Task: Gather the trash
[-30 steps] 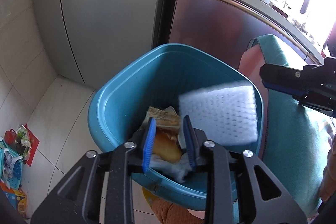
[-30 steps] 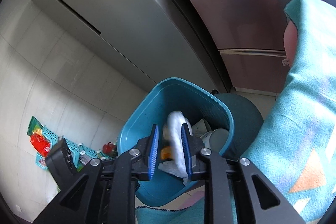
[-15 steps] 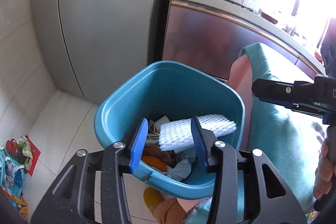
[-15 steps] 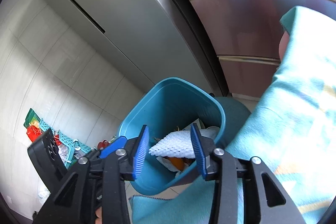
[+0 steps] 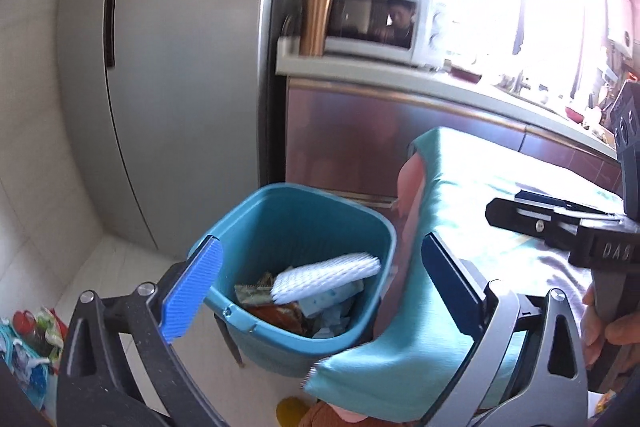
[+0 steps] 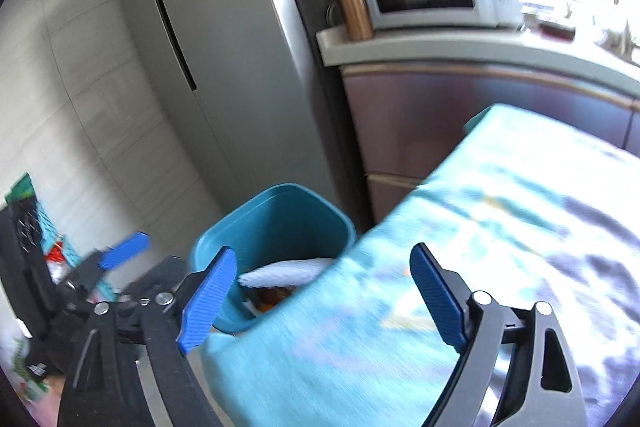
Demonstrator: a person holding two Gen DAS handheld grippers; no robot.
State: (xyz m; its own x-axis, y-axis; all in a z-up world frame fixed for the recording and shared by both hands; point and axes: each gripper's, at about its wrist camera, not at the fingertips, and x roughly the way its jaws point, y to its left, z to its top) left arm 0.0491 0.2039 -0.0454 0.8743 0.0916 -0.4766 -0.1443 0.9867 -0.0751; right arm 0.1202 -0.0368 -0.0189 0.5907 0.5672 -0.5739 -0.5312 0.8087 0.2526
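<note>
- Left gripper [image 5: 320,291]: jaws spread wide, just been opening, nothing between the pads; the blue fingers [image 5: 192,291] frame the bin from above and behind.
- Right gripper [image 6: 324,301]: likewise wide apart, just been opening, empty; sits over the near left corner of the teal-covered table [image 6: 500,227].
- White foam net [image 5: 326,277]: lying loose in the blue bin [image 5: 296,219], on top of wrappers and other scraps; touches neither gripper.
- Long axis of the foam net: roughly across the bin opening, one end up against the bin wall nearest the table.
- Bin: on the floor just beside the table's left edge, in front of the grey fridge [image 5: 180,75].
- Key relation: bin and net lie ahead of and below both grippers; left gripper looks straight into the opening, right gripper sees it only past the table's corner. Left hand judged the nearer.
- Judgement: drop step done for this piece; next pickup calls for turning away from the bin toward remaining trash, none identifiable on the table here (blurred).
- Motion blur in both views; fine detail of the bin contents not readable.
</note>
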